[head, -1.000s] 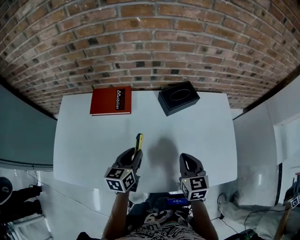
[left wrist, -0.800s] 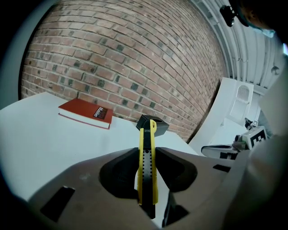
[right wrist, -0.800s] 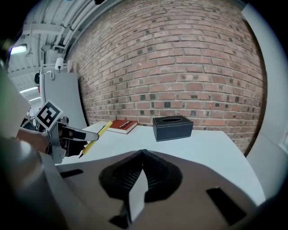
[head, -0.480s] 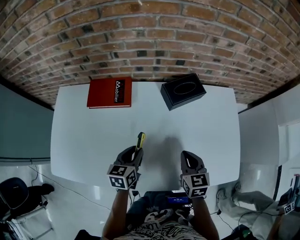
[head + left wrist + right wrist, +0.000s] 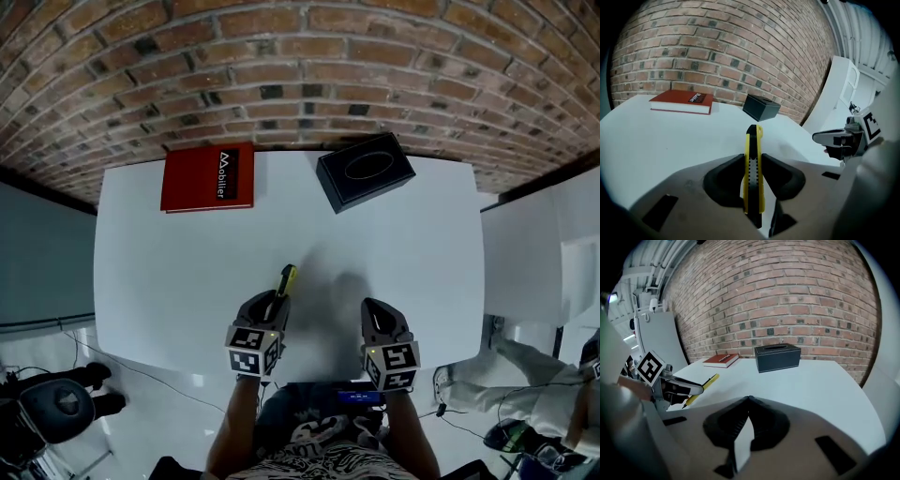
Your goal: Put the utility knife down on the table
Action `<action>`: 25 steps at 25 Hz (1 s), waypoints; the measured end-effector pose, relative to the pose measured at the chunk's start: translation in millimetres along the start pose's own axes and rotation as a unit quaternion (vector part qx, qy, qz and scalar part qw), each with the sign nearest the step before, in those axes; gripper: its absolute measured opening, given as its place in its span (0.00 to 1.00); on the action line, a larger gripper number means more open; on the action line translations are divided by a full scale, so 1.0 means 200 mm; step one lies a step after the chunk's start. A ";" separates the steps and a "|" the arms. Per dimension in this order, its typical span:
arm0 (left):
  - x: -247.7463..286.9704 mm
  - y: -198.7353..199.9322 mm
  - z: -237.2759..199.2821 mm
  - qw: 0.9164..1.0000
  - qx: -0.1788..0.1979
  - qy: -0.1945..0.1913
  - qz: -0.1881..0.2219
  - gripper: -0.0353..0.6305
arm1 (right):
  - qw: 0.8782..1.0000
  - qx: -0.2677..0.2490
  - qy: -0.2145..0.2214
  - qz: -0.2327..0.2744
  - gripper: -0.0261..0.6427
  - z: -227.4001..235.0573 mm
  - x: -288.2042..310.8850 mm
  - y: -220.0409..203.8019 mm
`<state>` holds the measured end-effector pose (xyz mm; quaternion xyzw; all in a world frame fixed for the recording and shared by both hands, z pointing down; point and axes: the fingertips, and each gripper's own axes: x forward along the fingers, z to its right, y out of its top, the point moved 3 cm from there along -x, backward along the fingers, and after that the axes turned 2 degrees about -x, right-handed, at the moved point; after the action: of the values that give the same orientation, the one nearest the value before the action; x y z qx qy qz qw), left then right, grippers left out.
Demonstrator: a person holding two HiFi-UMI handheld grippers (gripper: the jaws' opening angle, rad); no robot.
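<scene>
Head view: shows the left gripper (image 5: 272, 302) and the right gripper (image 5: 375, 317) side by side over the near edge of the white table (image 5: 169, 272). Shows the yellow-and-black utility knife (image 5: 286, 279) sticking out beyond the left jaws, over the table top. Shows a red book (image 5: 208, 176) at the far left and a black tissue box (image 5: 365, 172) right of it, both by the brick wall (image 5: 300, 66), well apart from the knife.

Left gripper view: shows both jaws pinching the knife by its flat sides, slider edge up, tip pointing far.

Right gripper view: shows the jaws pressed together, nothing between them; shows the knife at the left, held in the other gripper.
</scene>
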<state>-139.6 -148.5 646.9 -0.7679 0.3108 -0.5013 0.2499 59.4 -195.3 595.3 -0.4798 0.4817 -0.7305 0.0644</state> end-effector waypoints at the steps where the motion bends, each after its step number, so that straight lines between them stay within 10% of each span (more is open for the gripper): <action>1: 0.01 -0.01 0.00 1.000 0.006 0.002 -0.005 0.23 | 1.000 0.001 0.001 -0.002 0.04 0.01 0.01 0.00; 25: 0.17 -0.08 -0.03 0.992 0.089 0.036 -0.085 0.24 | 1.000 0.003 0.003 -0.026 0.04 0.08 0.09 -0.01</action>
<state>-130.3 -163.5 680.7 -0.7479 0.2075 -0.5734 0.2623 62.6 -214.3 610.4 -0.4896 0.4670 -0.7350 0.0448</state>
